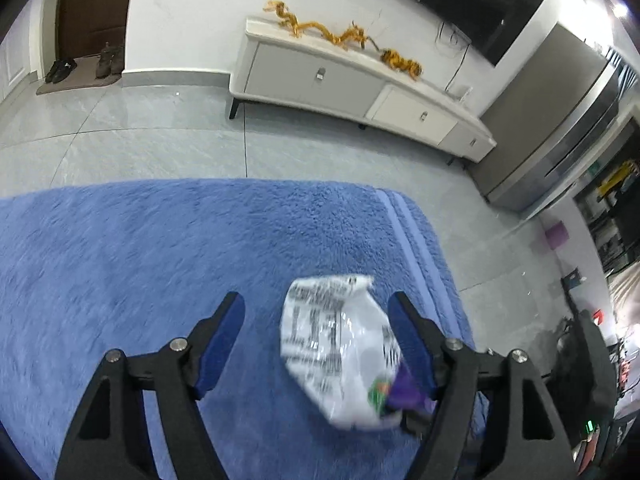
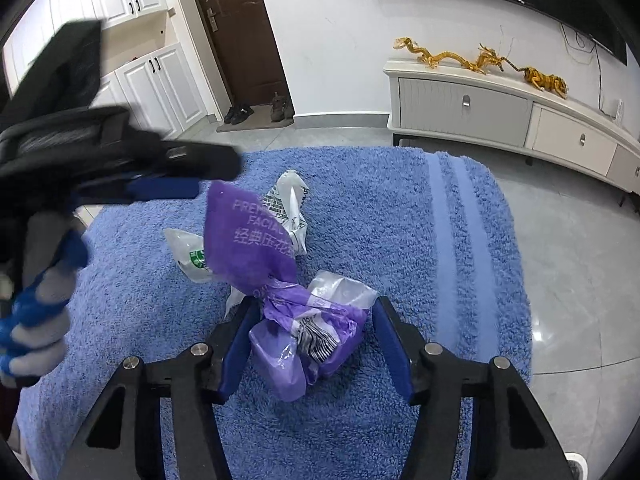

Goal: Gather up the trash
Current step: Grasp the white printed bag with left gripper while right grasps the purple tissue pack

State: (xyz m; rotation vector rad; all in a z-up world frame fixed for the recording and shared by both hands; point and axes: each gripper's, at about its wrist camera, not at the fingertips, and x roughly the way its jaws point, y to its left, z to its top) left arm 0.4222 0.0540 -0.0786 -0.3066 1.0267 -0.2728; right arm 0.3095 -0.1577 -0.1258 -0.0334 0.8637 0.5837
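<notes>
Nearby, purple wrapper (image 2: pixel 256 236), white pkg (image 2: pixel 292 204), blue rug (image 2: pixel 380 216)

both grippers look the same tbh: the left gripper (image 1: pixel 316 320) and right gripper (image 2: pixel 312 322) have black plastic frames with triangular cutouts, silver round pivot bolts, and blue pads (image 2: pixel 234 354) lining the fingers. Gloved hand (image 2: pixel 38 304) looks grey and blue.

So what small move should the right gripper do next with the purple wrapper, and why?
Probably shut the right gripper. Its jaws stand open on either side of the crumpled purple wrapper, which lies on the blue rug already between them. The left gripper, also open, has a white printed wrapper between its jaws.
</notes>
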